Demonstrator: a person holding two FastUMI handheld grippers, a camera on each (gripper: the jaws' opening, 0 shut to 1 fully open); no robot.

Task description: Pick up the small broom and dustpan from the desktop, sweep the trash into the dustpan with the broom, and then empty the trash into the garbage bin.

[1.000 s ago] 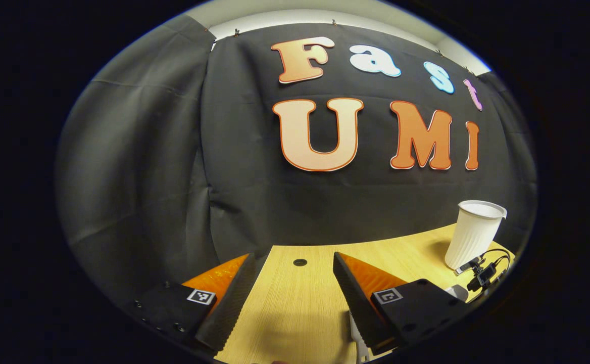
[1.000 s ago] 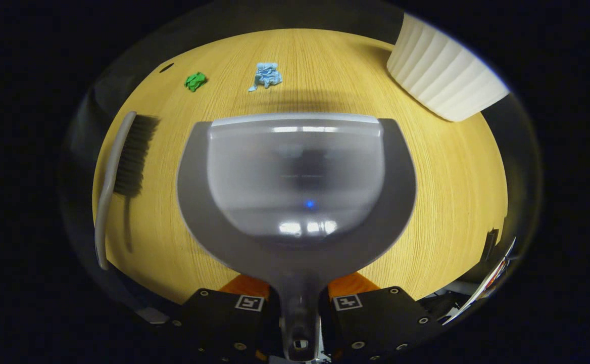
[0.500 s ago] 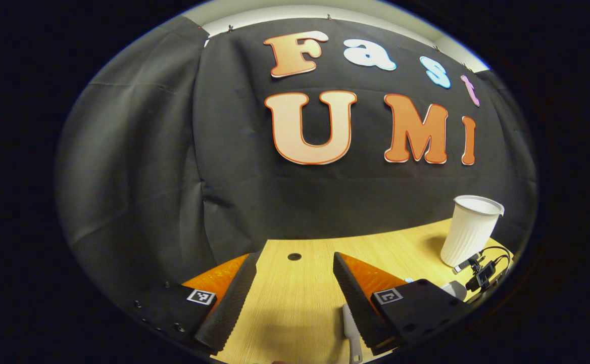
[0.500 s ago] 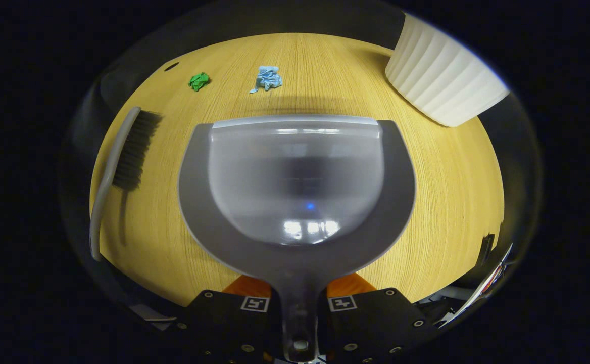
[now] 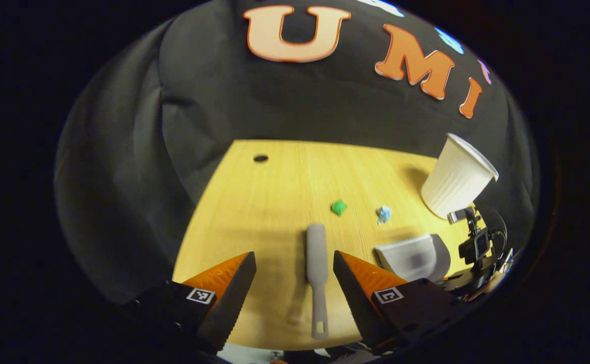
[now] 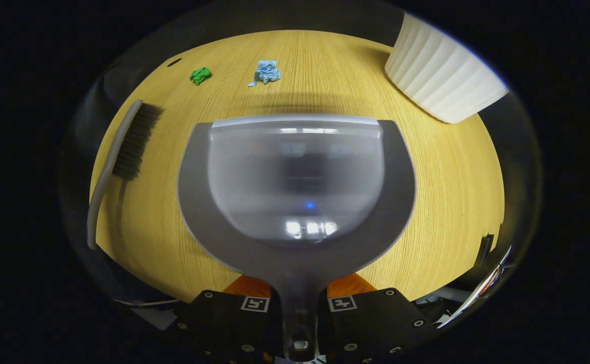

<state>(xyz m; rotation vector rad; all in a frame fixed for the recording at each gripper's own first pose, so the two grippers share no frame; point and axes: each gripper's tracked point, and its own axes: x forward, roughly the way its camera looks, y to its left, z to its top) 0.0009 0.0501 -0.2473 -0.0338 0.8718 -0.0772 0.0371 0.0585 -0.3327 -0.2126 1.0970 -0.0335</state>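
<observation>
The broom (image 5: 317,275) lies flat on the tabletop (image 5: 275,202), handle toward the near edge, so it is easy to reach lengthwise. The left tool (image 5: 295,283) hovers above it, fingers spread wide on either side of the handle and gripping nothing, lined up for a pinch. The right tool (image 6: 299,306) is clamped on the handle of the dustpan (image 6: 296,182), mouth facing the green scrap (image 6: 200,75) and blue scrap (image 6: 266,72) (a sensible receiving position). The white ribbed bin (image 6: 441,81) stands just beyond, near for emptying.
</observation>
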